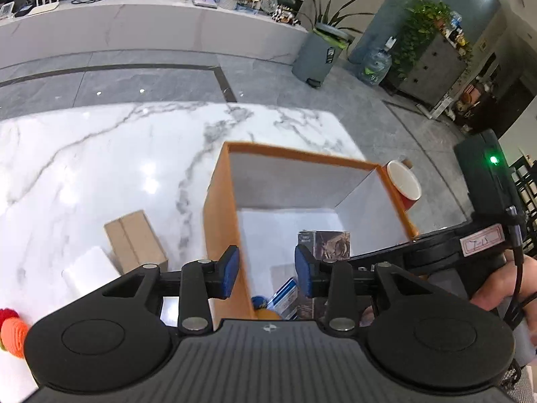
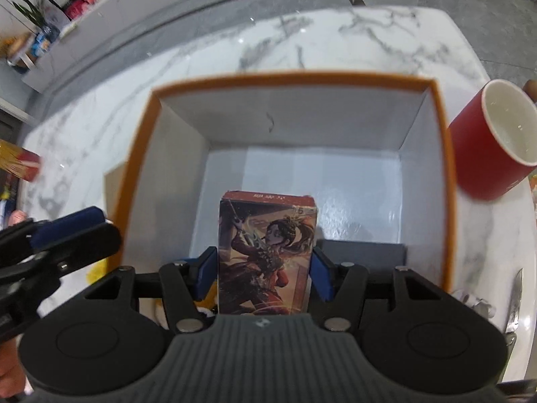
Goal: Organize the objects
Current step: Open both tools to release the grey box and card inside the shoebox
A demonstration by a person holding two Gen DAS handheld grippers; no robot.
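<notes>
An orange box [image 1: 218,208] with white inner walls stands open on the marble table; it also shows in the right wrist view [image 2: 446,174]. My right gripper [image 2: 265,268] is shut on an illustrated card box [image 2: 266,252] and holds it upright over the box's near edge. The card box also shows in the left wrist view [image 1: 330,243]. My left gripper [image 1: 266,273] is open and empty above the orange box's left wall. Blue and orange items [image 1: 268,305] lie inside near the front.
A red mug [image 2: 486,147] stands right of the box and shows in the left wrist view [image 1: 404,181]. A cardboard box [image 1: 134,240] and a white block [image 1: 90,272] lie to the left. A knitted red-orange toy [image 1: 10,330] sits far left. A knife [image 2: 513,299] lies at the right.
</notes>
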